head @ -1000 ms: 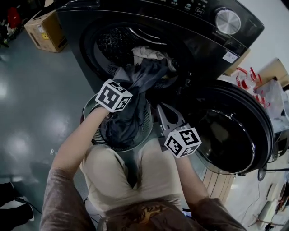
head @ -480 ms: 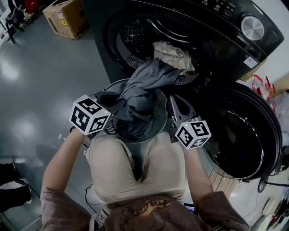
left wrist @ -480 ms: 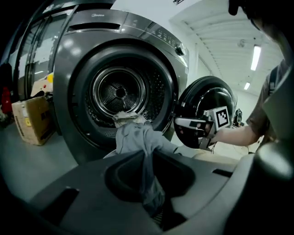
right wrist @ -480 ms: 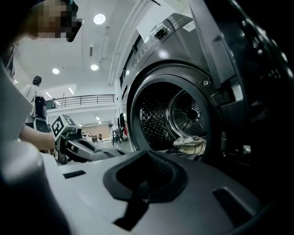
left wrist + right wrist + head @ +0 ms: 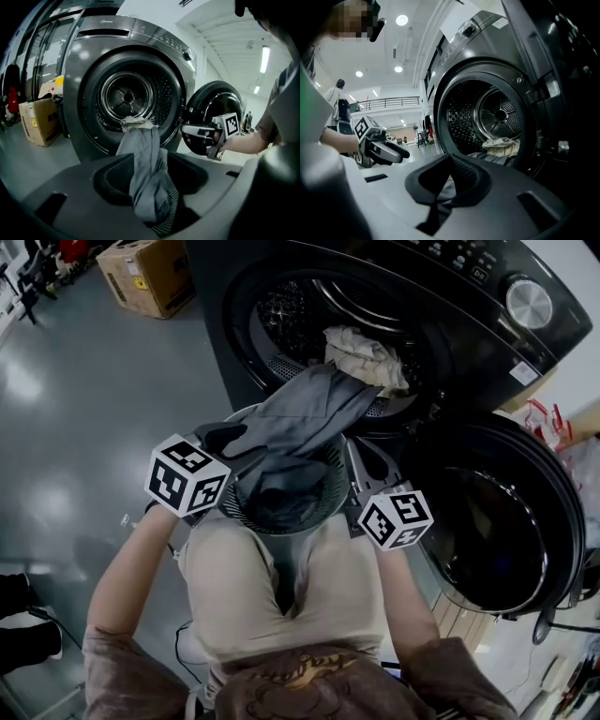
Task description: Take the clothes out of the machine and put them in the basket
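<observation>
Left gripper (image 5: 242, 463): jaws just opened and stand apart. Grey garment (image 5: 300, 413) hangs loose between them, lower end in the basket (image 5: 333, 482), top over the drum lip. Right gripper (image 5: 361, 454): closed, empty, at the basket's right rim. Beige cloth (image 5: 366, 352) sits in the drum. Black washing machine (image 5: 469, 343), door (image 5: 506, 521) swung open to the right. Glossy grey floor (image 5: 84, 427), cardboard box (image 5: 150, 277) left of the machine. Bright hall, ceiling lights (image 5: 265, 58). Midea logo (image 5: 102, 20) on the panel. White sticker (image 5: 525, 374) below the dial, print too small to read.
</observation>
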`<state>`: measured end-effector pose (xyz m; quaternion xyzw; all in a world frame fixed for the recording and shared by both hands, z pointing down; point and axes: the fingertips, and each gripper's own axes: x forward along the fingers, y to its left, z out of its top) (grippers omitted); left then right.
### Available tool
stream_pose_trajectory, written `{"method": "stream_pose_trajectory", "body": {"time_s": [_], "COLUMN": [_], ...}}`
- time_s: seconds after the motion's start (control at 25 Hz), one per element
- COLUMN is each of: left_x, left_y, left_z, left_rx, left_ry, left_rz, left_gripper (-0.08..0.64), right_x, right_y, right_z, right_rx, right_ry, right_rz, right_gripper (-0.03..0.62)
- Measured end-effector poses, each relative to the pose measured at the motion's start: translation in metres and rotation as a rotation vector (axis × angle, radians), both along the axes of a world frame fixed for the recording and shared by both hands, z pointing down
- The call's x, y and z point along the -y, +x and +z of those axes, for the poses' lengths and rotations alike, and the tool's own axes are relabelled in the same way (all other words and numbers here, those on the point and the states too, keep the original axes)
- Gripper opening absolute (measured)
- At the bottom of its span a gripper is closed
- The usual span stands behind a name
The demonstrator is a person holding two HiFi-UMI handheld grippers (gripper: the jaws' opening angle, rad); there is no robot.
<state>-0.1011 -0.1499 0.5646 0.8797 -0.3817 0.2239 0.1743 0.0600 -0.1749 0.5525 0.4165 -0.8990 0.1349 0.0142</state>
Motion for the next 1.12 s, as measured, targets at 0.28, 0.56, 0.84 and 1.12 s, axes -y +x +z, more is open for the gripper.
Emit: {"method": "stream_pose_trajectory", "body": {"time_s": [0.28,0.56,0.84,1.12], "left_x": [0.067,0.142,0.178,0.187], "left_y": [0.064,0.114,0.125,0.110], "left_z": [0.017,0.059,0.105,0.109], "left_rx": [-0.026,0.017,0.131,0.239], "left_ry": [0.064,0.063,-0.002,0.037], "left_rz": [0.055,0.034,-0.036,-0.092], "left_gripper": [0.296,0.311,0.311,0.129], "right_x": [-0.006,-0.009,-0.014,-0.015], "right_y": [0.009,0.021,0.023,0.028], "right_z": [-0.006,-0.009,-0.006,-0.005], "right_rx": [-0.016,-0.039,-0.060,-0.069], "right_ry": [0.006,0.012,0.006,0.002], "right_rz": [0.023,0.056,0.069,0.079], "right_gripper": [-0.005,-0.005,-0.005,-0.005]}}
